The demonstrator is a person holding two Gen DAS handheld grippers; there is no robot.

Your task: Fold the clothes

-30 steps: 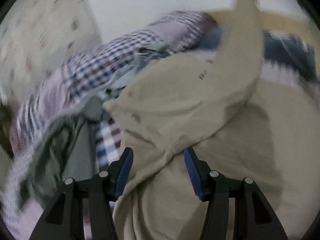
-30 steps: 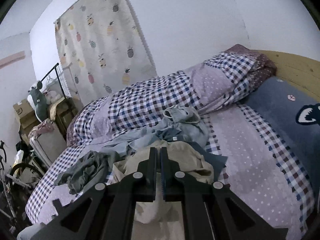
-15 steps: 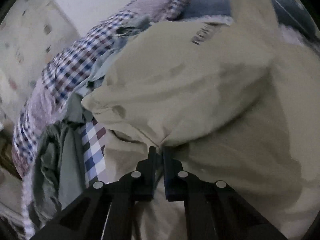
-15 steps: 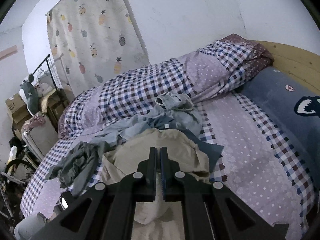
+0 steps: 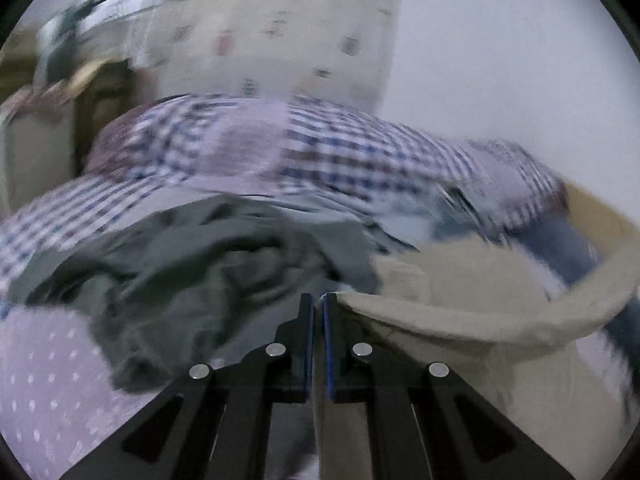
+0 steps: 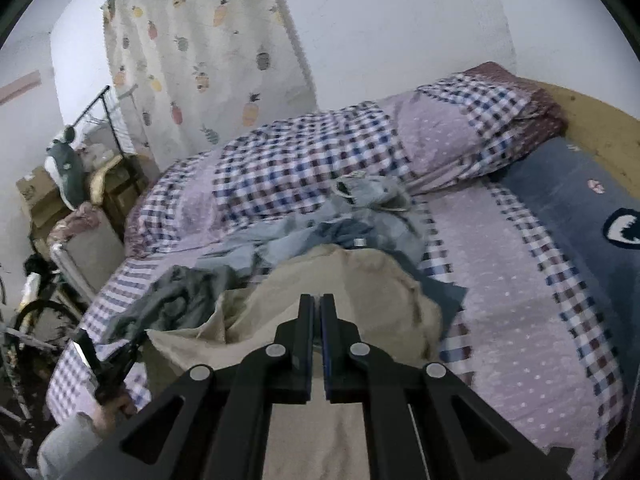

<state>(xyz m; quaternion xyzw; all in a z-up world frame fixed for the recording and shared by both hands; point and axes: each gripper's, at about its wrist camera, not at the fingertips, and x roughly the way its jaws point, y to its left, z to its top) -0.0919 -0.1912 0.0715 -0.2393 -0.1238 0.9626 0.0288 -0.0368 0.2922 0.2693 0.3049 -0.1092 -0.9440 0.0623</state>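
Clothes lie heaped mid-bed (image 6: 520, 300); we have the beige garment (image 6: 340, 292) lifted off that heap, strung between both tools. Right tool (image 6: 317, 312) is pinched onto its upper edge, left tool (image 5: 317, 312) pinched onto a corner, cloth sagging between them.

To do this step well, we judge: draw the two tools apart until the edge runs taut, then lay it flat before any fold.

Open room: the dotted sheet (image 6: 512, 280) to the right is bare. Left side is crowded by the grey garment (image 5: 192, 272) and blue clothes (image 6: 320, 236), just beside the beige. Bed's left edge and clutter lie close.
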